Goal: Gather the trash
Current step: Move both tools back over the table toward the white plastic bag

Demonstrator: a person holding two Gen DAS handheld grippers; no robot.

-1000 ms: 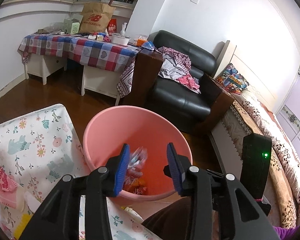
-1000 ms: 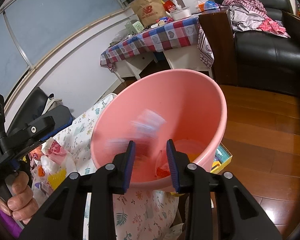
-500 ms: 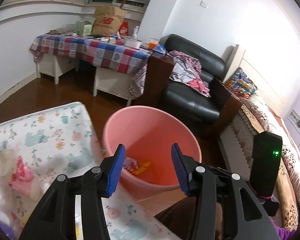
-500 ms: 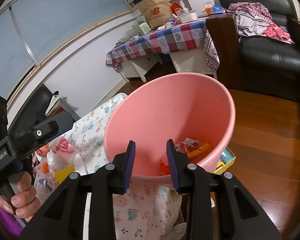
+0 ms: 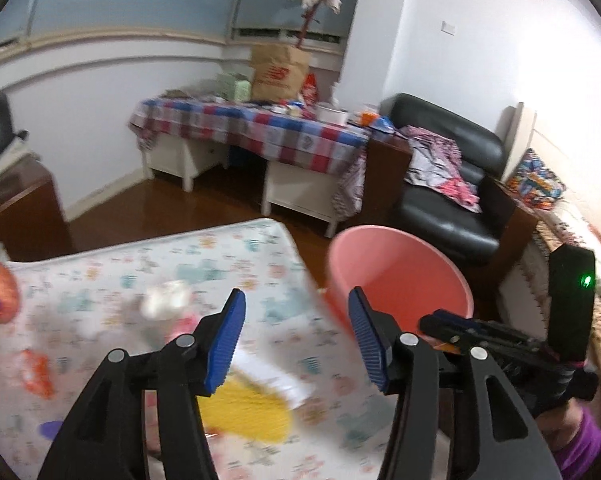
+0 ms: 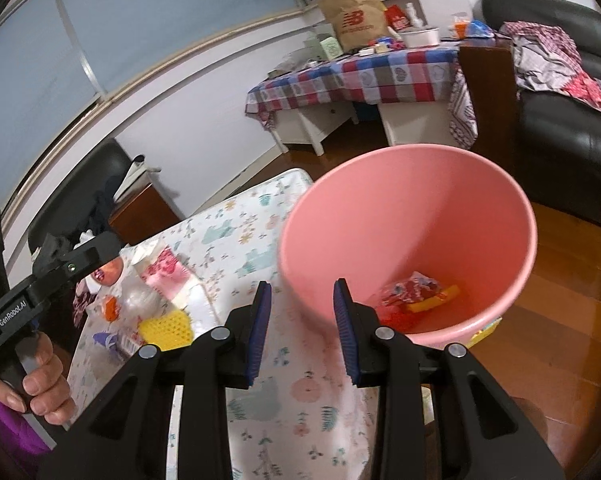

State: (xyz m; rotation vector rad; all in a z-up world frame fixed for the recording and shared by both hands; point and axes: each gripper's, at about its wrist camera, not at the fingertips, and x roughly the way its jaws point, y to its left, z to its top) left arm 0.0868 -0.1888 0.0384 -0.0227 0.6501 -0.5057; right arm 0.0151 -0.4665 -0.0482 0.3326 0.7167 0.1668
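Observation:
A pink bin (image 6: 452, 216) stands beside the flower-print table (image 6: 300, 384), with red and yellow wrappers (image 6: 416, 296) on its bottom; it also shows in the left wrist view (image 5: 396, 276). My left gripper (image 5: 296, 340) is open and empty above the table (image 5: 204, 256), over a yellow piece (image 5: 244, 412) and a white crumpled scrap (image 5: 164, 300). My right gripper (image 6: 302, 332) is open and empty at the bin's near rim. More trash lies on the table: a yellow mesh piece (image 6: 166, 326), a pink-white wrapper (image 6: 166, 274) and orange scraps (image 6: 110, 306).
A checked-cloth table (image 5: 260, 132) with a brown paper bag (image 5: 278, 72) stands at the back. A black sofa (image 5: 448, 200) with clothes is right of it. A bed (image 5: 580, 240) runs along the right. The floor (image 6: 572, 272) is wood.
The left gripper has swung left from over the bin to over the table. A wrapper dropped into the bin. The right gripper has drawn back slightly and stayed open.

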